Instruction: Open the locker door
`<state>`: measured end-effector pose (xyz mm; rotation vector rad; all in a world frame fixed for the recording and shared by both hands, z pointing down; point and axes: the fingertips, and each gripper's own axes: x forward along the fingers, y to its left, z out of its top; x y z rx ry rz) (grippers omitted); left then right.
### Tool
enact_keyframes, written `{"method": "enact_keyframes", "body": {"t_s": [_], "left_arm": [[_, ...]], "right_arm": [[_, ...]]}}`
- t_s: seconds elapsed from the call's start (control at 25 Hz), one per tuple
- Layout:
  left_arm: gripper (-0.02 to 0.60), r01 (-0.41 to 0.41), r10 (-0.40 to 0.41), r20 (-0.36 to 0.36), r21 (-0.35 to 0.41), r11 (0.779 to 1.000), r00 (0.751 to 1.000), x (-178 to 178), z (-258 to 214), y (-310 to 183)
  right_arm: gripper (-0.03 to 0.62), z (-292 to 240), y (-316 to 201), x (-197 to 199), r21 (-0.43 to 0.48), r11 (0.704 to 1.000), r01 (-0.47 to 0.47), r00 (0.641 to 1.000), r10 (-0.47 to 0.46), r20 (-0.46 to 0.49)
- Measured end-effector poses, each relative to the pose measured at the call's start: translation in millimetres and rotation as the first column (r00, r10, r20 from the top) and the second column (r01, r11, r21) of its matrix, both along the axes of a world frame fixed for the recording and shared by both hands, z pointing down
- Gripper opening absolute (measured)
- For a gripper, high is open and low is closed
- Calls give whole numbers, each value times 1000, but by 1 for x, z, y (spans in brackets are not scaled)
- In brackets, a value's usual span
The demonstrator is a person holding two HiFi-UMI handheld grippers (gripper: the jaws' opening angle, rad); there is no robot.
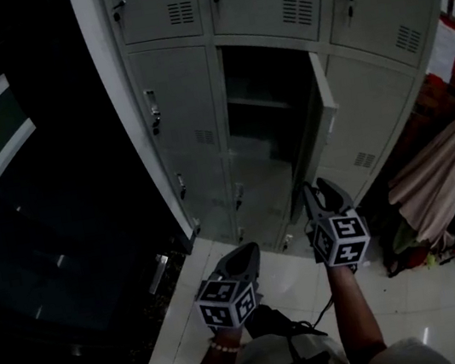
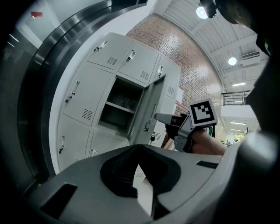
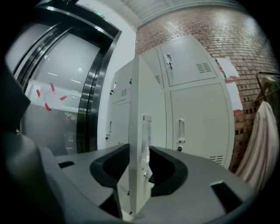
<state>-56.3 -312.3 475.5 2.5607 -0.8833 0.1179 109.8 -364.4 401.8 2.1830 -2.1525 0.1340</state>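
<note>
head view is looking steeply down at a bank of grey lockers (image 1: 178,90). the locker door (image 1: 324,100) of a middle-column compartment is standing open, swung out at the compartment's right side with its thin edge turning toward the camera. the open compartment (image 1: 269,96) beside it is showing a dark interior with a shelf.

the right gripper (image 1: 322,189) is hovering low in front of that door. in the right gripper view its fingers (image 3: 107,168) are standing spread apart, with the door's free edge and its handle (image 3: 145,131) rising between them. they are looking released rather than clamped on the metal.

the left gripper (image 1: 251,252) is hanging lower and further left over the pale floor tiles (image 1: 288,287), well apart from the lockers. the left gripper view is showing its fingers (image 2: 120,168) clenched tip to tip on nothing, with the open locker ahead of them.

a pale cloth (image 1: 442,175) is draping over something at the right of the lockers, and a brick wall (image 3: 210,26) is rising behind them.
</note>
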Motion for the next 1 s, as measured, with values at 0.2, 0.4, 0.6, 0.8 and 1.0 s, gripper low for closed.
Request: {"method": "enact_keyframes", "body": {"t_s": [0.2,0.4,0.6,0.8,1.0], "left_arm": [[-8,14,-14,-13,8,1000,1000,1,-5,8],[-8,15,-14,-17,5,1000,1000,5,-5,16],[-8,22,-21,-19,13,1000,1000,6,-6,19],[-8,21,-21,-14,15,1000,1000,8,-8,23],[-8,19,-18,-9,25,1000,1000,10,-11,27]], "right_arm": [[136,2,12,17,-15,1000,-14,1000,14,10],[121,2,22,34,-16,999,-34,999,34,20],[120,3,30,55,-10,997,-76,996,77,35],[121,4,36,73,-11,994,-111,993,111,31],[121,5,37,76,-17,993,-117,993,117,21]]}}
